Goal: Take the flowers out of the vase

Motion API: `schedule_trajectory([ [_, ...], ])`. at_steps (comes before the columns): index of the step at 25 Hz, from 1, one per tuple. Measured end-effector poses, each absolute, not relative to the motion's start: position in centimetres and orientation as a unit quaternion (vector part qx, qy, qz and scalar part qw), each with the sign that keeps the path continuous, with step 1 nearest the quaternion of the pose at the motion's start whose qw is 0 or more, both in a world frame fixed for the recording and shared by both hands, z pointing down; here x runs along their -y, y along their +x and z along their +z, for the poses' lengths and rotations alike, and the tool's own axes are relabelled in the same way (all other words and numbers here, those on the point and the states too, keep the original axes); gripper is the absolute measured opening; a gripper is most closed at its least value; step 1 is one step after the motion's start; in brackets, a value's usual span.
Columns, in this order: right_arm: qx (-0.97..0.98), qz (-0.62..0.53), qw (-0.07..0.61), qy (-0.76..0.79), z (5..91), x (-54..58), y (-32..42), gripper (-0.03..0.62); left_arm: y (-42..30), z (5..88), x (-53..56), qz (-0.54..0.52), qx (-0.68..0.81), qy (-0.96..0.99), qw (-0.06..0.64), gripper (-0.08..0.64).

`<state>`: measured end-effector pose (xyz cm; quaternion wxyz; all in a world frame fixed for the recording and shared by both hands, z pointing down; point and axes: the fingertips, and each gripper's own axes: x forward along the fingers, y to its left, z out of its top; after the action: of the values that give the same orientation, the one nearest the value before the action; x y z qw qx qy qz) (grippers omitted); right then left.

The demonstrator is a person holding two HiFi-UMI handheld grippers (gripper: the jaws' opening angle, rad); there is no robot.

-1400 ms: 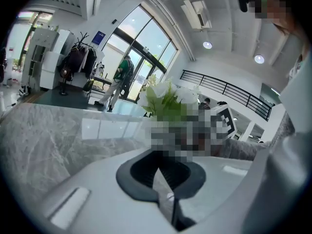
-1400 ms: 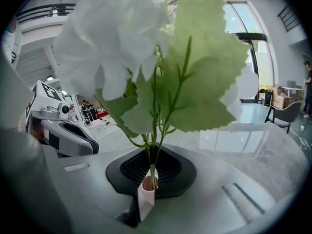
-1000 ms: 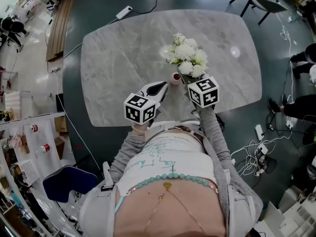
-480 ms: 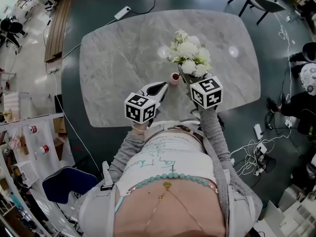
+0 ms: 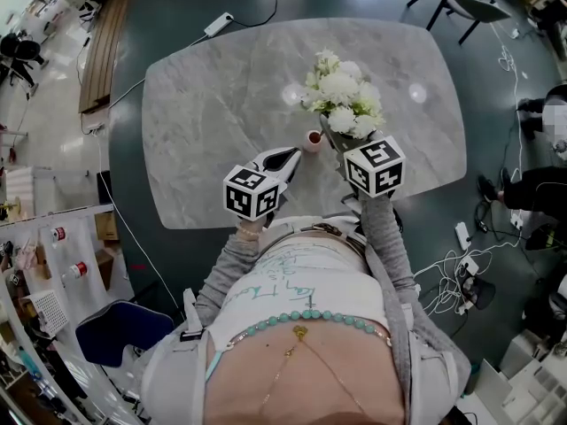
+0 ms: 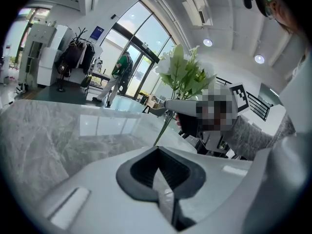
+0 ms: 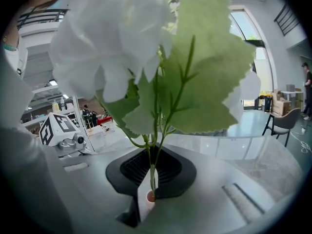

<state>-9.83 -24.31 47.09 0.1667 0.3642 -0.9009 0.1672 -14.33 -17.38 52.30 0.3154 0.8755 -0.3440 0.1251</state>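
While the white flowers fan out with their broad green leaves just above the right gripper, its jaws are pinched together on the thin green stems, low down, where the bunch narrows. Right beneath that pinch a small pink round spot shows. It is probably the mouth of the pink vase, and I cannot tell whether the stem ends are inside it or already clear of it. From the head view the vase stands on the grey marble table, just to the left of the right gripper and below the blooms. The left gripper sits on the vase's other side with its tips near it. Its jaws are pressed together with nothing between them, so it is not gripping the vase, and whether it touches the vase I cannot make out.

From here the risks are these:
- The vase looks small and light and nothing clamps it. If the stems bind in its neck, it may ride up with them, then drop or topple onto the marble.
- The grip is on a few slim stems under a heavy head. A tilt of the right gripper could let the bunch swing, twist in the pads or slide through them.
- A low leaf could catch the rim and drag the vase sideways toward the left gripper.
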Motion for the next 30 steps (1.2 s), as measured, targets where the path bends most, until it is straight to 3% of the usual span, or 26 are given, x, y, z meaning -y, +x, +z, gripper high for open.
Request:
schedule_trajectory([
  [30,0.924,0.14,0.132,0.331,40.0,24.3,-9.8,0.034,-13.2,53.0,17.1,0.132,0.325,0.878,0.325,0.0],
])
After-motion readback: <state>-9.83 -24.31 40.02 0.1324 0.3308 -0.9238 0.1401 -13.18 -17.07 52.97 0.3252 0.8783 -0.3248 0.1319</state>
